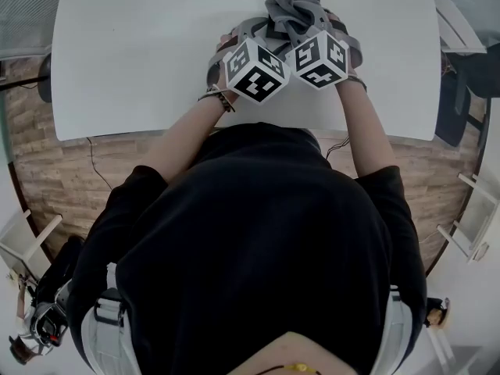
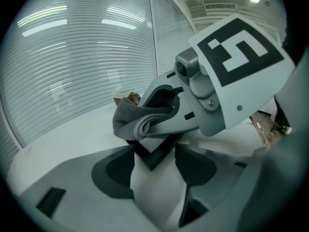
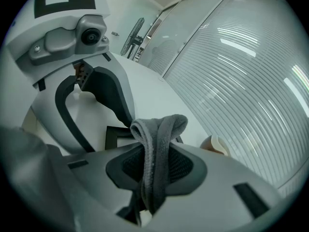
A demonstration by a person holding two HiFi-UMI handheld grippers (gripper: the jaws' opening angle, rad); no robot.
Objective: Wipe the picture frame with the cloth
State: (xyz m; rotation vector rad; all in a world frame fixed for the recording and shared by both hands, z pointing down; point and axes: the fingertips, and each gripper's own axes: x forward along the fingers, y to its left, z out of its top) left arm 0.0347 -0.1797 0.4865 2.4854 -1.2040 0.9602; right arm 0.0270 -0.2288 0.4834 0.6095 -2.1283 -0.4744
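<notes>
picture frame [image 2: 152,159]: it looks flat on the white table [image 1: 141,53], dark border, pale centre. it sits directly ahead of both sets of fingers, with one corner pointing back between your left fingers. from the head view its long axis seems to run away from you, roughly in line with the way both grippers point.

cloth [image 3: 157,129]: grey, folded over itself and bunched. it hangs off your right fingertips, just above the frame's near end.

left gripper [image 2: 155,167]: jaws stand wide apart. the frame's corner lies in the gap, but neither pad presses on it, so nothing is held. this is the hand nearer the frame's corner.

right gripper [image 3: 154,173]: jaws are clamped on the fold of cloth, which fills the space between the pads. the frame shows just beyond these fingers and a little to their left. the grippers sit close side by side, the right one slightly ahead of the left.

judgement: the wipe hinges on the frame staying put. the left fingers are already placed to close on that near corner. the cloth then only needs to come down and run outward along the long axis, away from you.

a small tan object lies farther out on the table; too small to identify.
</notes>
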